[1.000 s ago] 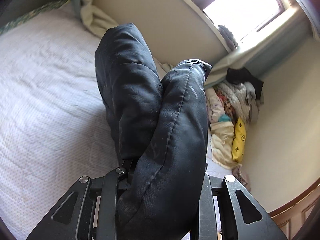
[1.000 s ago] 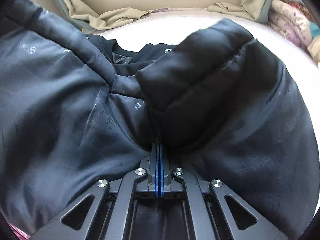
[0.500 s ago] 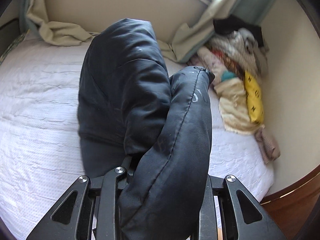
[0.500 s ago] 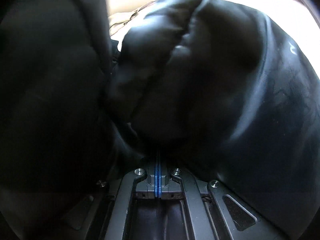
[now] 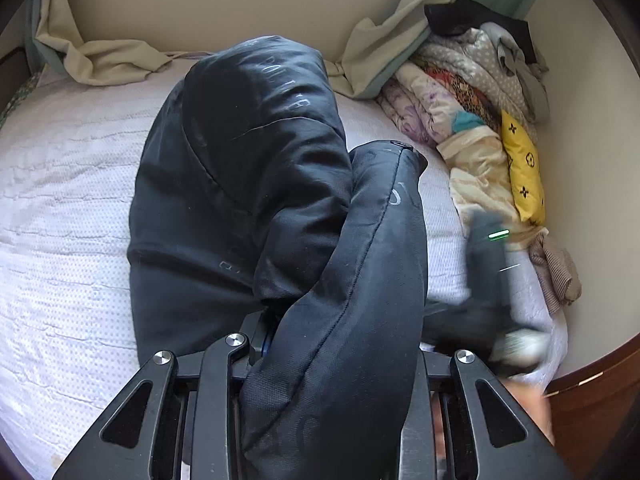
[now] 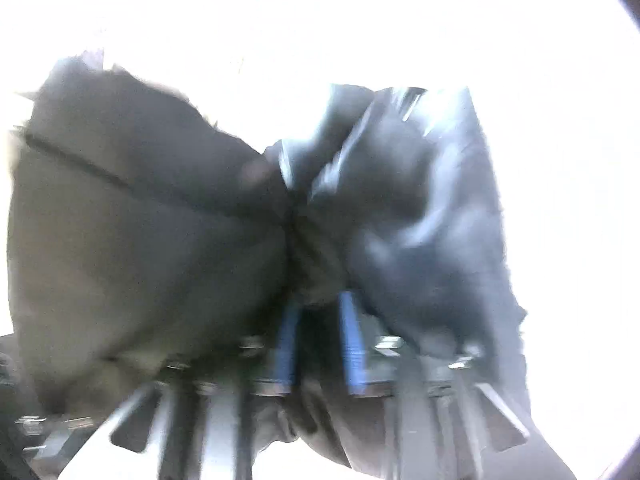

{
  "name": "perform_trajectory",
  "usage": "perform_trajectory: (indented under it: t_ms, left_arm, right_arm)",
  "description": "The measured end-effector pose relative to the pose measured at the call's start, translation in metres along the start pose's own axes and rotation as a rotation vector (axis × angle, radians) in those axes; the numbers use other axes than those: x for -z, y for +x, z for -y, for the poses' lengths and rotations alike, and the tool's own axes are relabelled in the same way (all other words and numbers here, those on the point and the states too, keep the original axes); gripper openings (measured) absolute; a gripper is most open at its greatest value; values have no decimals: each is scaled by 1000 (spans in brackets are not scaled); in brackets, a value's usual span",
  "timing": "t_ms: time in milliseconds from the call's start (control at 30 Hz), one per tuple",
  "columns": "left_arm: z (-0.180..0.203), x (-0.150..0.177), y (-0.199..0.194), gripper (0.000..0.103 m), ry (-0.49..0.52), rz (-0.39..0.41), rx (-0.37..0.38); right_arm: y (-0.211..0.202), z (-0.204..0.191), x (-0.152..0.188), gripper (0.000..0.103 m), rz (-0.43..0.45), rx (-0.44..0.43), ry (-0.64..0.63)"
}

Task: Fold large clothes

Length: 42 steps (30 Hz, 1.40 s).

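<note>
Bed (image 5: 68,208) fills my left wrist view, white textured cover, with a pile of mixed clothes (image 5: 472,120) stacked against the far right wall and a beige sheet (image 5: 108,60) bunched at the headboard end.

The black puffer jacket (image 5: 240,184) is the task garment. It lies bunched on the cover mid-bed, with one thick padded edge rising into my left gripper (image 5: 320,364). That gripper is clamped on the padded edge; quilted fabric bulges out over both fingers.

My right gripper (image 6: 320,332) is badly blurred in its own view. Its blue pads (image 6: 352,344) stand visibly apart and have just been opening. Dark jacket fabric sits just ahead of and around them, but I don't see the pads pressing on it, so I read it as released. In the left view the right gripper shows as a dark smear low on the right, beside the jacket.

Handling, my judgement: soft, puffy, springy fill, slick shiny shell. It looks light for its bulk but folds will want to spring back and slide. Best holds are stitched seams, hem or the snap-button placket (image 5: 400,146), not the fat quilted panels.

Orientation: the bunched mass runs long from my left gripper away toward the headboard, slightly left. The gripped edge points up and away, its snap end farthest from me. Collar and hem I can't tell apart here.
</note>
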State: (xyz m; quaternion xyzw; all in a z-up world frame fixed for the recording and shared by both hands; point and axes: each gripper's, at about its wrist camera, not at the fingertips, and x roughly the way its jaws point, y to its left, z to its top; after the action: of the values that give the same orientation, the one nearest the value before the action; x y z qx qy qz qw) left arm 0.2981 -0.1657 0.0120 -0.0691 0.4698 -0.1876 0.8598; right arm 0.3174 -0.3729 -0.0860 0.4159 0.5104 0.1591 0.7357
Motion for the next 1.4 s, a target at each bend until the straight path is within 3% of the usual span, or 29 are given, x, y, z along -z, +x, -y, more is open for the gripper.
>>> perform_trajectory:
  t_ms: [67, 200, 300, 467, 633, 833, 933, 1067, 1133, 1267, 1400]
  left_arm:
    - [4, 4, 4, 35, 14, -4, -4]
    - [14, 12, 14, 38, 51, -11, -23]
    - [21, 20, 20, 40, 82, -17, -38]
    - [30, 28, 24, 42, 123, -17, -62]
    - [36, 31, 27, 45, 158, -19, -77]
    - [45, 37, 30, 48, 226, -24, -91]
    - [43, 38, 31, 48, 240, -32, -91]
    - [38, 37, 33, 57, 241, -69, -54]
    - [35, 36, 30, 60, 243, -99, -18]
    - [27, 37, 6, 67, 267, -124, 51]
    - [14, 58, -31, 81, 309, -58, 68]
  right_arm:
    - [-28, 8, -1, 52, 39, -48, 33]
    - [-67, 22, -2, 66, 89, -274, 86]
    - [-76, 17, 3, 74, 87, -339, 64]
    - [-76, -1, 9, 78, 65, -293, 0]
    - [-48, -28, -6, 78, 43, -190, -58]
    - [-20, -30, -3, 80, -30, -141, -87]
    - [-5, -37, -9, 67, -61, -91, -121]
    - [7, -42, -13, 42, -93, -37, -173]
    - [9, -45, -11, 35, -89, 1, -209]
    - [3, -41, -10, 28, -67, 11, -202]
    - [0, -37, -18, 25, -29, 20, -182]
